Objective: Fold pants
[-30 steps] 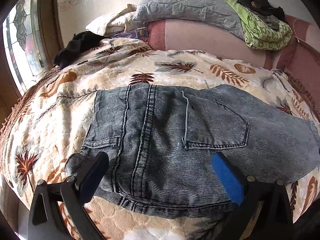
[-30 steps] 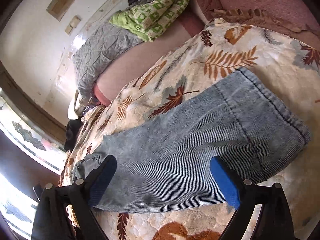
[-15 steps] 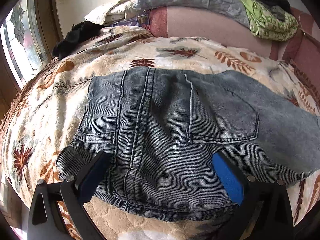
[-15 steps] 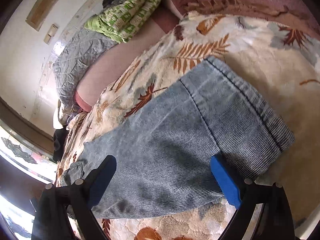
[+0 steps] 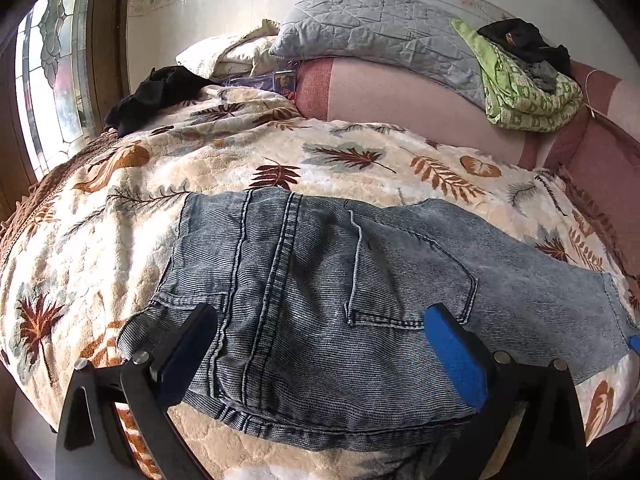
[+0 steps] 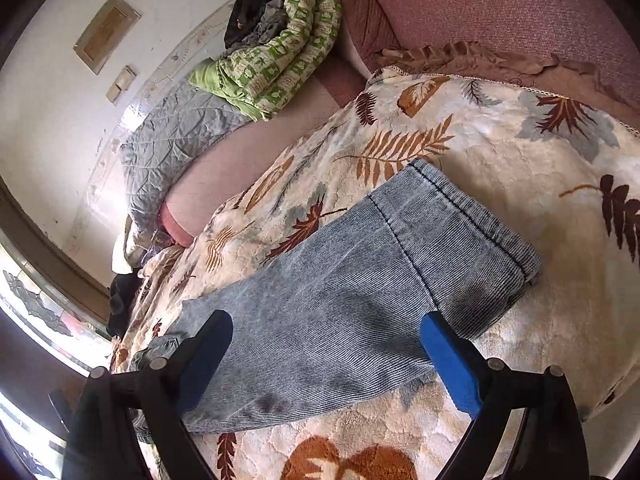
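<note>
Blue denim pants (image 5: 320,300) lie flat on a leaf-patterned blanket (image 5: 120,232), folded lengthwise with the back pocket up. The waist end is toward the left, the legs run right. My left gripper (image 5: 320,356) is open and hovers above the seat and waistband area, holding nothing. In the right wrist view the leg end of the pants (image 6: 360,288) lies with its hem at the right. My right gripper (image 6: 326,360) is open above the lower leg, holding nothing.
A pink bolster (image 5: 400,96) lies along the far side with a grey quilted pillow (image 5: 380,36) and a green patterned blanket (image 5: 528,92) on it. A black garment (image 5: 152,92) lies at the far left by the window (image 5: 52,80). The bed's near edge is just below the grippers.
The left gripper dipped toward the pants, then drew back a little. The right gripper has shifted so the hem sits nearer the centre of its view. Both stayed open.
</note>
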### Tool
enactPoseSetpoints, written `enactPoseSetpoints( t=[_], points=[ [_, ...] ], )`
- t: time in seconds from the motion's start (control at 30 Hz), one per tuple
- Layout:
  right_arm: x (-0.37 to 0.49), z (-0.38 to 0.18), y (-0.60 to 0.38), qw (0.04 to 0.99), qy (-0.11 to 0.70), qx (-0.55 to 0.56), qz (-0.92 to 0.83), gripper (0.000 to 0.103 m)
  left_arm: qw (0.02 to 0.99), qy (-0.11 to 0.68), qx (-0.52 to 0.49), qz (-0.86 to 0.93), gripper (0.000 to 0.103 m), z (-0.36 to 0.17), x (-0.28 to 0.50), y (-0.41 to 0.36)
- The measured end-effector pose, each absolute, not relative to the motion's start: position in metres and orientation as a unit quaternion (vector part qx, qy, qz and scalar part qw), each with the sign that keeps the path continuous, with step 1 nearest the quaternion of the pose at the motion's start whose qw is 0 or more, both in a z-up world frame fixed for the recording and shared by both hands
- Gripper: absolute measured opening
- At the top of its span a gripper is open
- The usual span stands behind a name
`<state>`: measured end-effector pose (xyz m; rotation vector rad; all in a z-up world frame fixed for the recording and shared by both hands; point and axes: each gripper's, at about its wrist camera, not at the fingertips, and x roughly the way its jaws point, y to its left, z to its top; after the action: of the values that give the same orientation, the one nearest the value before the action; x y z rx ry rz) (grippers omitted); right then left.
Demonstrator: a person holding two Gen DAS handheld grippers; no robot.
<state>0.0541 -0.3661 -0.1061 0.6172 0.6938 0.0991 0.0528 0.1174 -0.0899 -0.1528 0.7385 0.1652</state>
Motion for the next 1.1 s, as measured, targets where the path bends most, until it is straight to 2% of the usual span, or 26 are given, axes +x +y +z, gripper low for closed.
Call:
enactPoseSetpoints(
  t=[0.53, 0.7, 1.1],
  points=[
    [0.061, -0.12, -0.384, 0.871, 0.331, 0.353, 0.087, 0.097, 0.934, 0.347, -0.024, 0.075, 0.103, -0.094, 0.054, 0.088],
    [0.068, -0.139, -0.393, 0.848, 0.359, 0.382, 0.081, 0.097, 0.919, 0.385, -0.023, 0.078, 0.103, -0.108, 0.064, 0.088],
    [0.078, -0.109, -0.388, 0.847, 0.339, 0.393, 0.114, 0.097, 0.918, 0.386, -0.059, 0.075, 0.103, -0.106, 0.062, 0.102]
  ],
)
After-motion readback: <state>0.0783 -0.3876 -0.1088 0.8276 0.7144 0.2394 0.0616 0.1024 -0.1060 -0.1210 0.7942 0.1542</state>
